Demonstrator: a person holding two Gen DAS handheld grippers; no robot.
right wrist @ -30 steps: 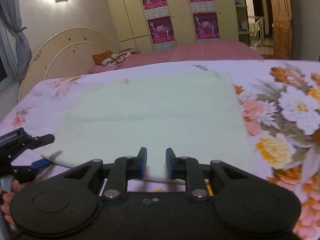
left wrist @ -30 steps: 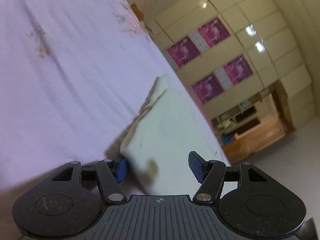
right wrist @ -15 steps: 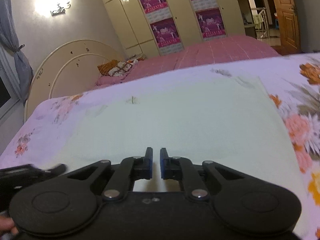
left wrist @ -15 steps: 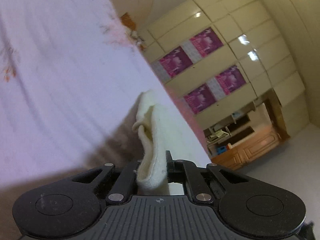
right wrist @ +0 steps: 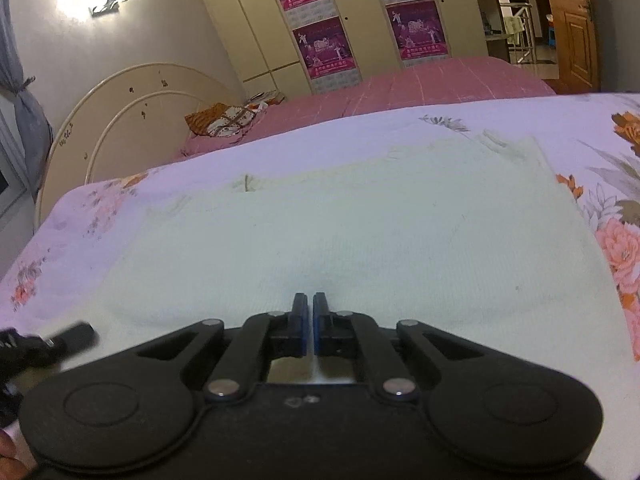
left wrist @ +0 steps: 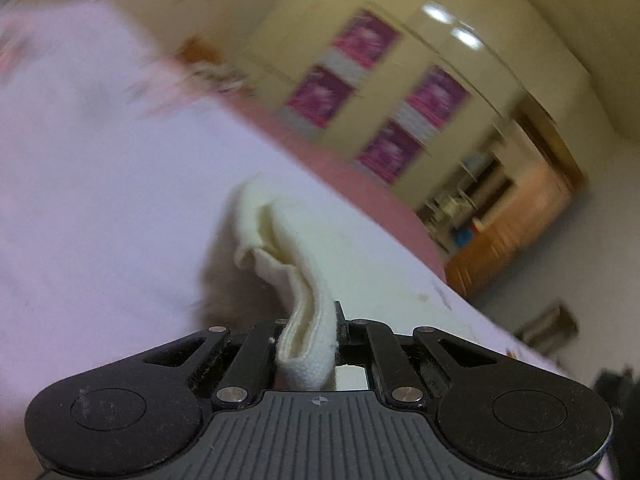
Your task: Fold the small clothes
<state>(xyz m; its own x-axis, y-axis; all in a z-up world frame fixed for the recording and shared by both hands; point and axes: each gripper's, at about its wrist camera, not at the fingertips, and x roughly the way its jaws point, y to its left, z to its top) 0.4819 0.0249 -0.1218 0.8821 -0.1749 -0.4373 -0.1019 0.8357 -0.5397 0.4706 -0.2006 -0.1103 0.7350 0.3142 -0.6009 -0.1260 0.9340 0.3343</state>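
Note:
A cream-white cloth (right wrist: 360, 240) lies spread on the floral bedsheet (right wrist: 600, 132). My left gripper (left wrist: 308, 336) is shut on the cloth's near left edge (left wrist: 308, 344), and the pinched fabric stands up in a fold (left wrist: 264, 236) above the sheet. My right gripper (right wrist: 307, 312) is shut on the cloth's near edge, which is raised slightly at the jaws. The left gripper's tip (right wrist: 68, 336) shows at the lower left of the right wrist view.
A cream headboard (right wrist: 132, 120) stands at the far left. A second bed with a pink cover (right wrist: 420, 88) lies behind. Wardrobes with magenta posters (right wrist: 320, 44) line the back wall. A wooden door (right wrist: 572, 24) is at the far right.
Both grippers have closed on the cloth's near edge. The left gripper has lifted its corner off the sheet and swung round; its view is blurred by motion.

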